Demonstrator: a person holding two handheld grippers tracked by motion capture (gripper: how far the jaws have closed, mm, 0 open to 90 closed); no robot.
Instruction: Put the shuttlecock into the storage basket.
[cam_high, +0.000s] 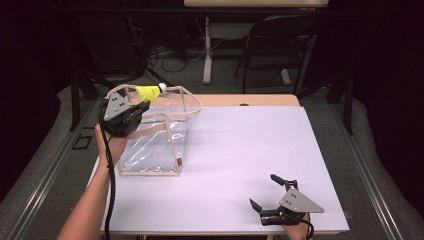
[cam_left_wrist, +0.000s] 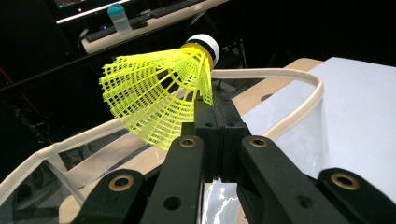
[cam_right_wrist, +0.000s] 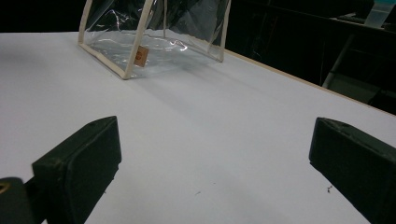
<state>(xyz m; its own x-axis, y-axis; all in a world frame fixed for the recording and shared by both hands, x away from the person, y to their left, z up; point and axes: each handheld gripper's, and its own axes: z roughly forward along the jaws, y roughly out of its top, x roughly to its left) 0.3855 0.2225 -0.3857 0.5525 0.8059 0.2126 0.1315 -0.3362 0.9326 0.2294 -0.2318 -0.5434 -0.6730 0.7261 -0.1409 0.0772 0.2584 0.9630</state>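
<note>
At the far left of the table (cam_high: 240, 150), the left hand-held gripper (cam_high: 144, 106) has its jaws closed on a yellow shuttlecock (cam_high: 151, 92), pinching the mesh skirt near its lower edge. It holds the shuttlecock above the open top of a clear plastic bag (cam_high: 155, 145) with cream trim, which stands upright on the table. In the left gripper view the shuttlecock (cam_left_wrist: 161, 88) points its white cork tip up and away, over the bag's cream rim (cam_left_wrist: 299, 77); whether the skirt touches that rim is hard to tell from this angle. Near the right front edge of the table, well apart from the bag, the right hand-held gripper (cam_high: 264, 192) rests with its jaws spread wide and nothing between them.
</note>
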